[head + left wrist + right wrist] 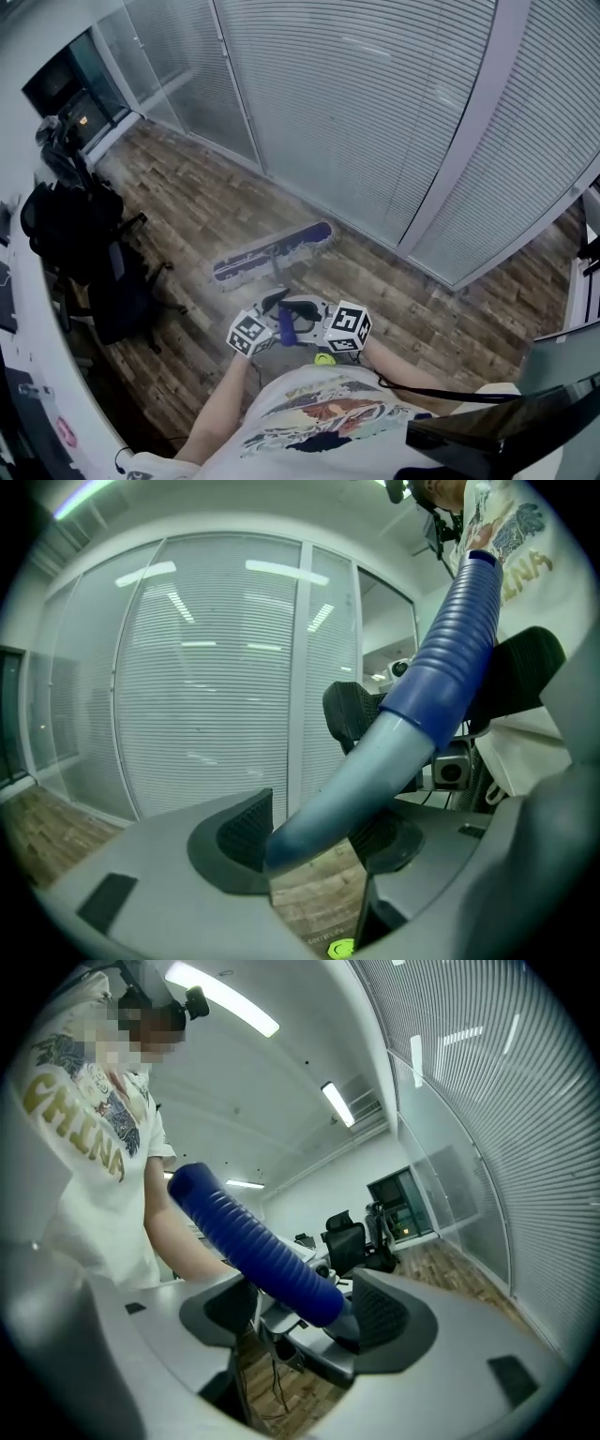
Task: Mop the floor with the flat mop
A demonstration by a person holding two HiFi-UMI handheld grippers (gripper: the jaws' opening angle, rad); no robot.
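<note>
The flat mop (272, 251) has its head flat on the wood floor (187, 211), right by the glass wall with blinds (356, 112), and its handle (412, 710) comes back up to the person's waist. The left gripper (314, 834) is pinching the pale shaft just below the ribbed blue grip (253, 1241). The right gripper (305, 1309) is clamped on that grip itself. Black office chair (103, 272) sits off to the left.

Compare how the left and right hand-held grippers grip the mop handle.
The left hand-held gripper clamps the smooth pale shaft; the right hand-held gripper clamps the ribbed blue grip. The left one's camera faces the blinds, the right one's faces the person. Both are shut on the same mop handle, side by side.
</note>
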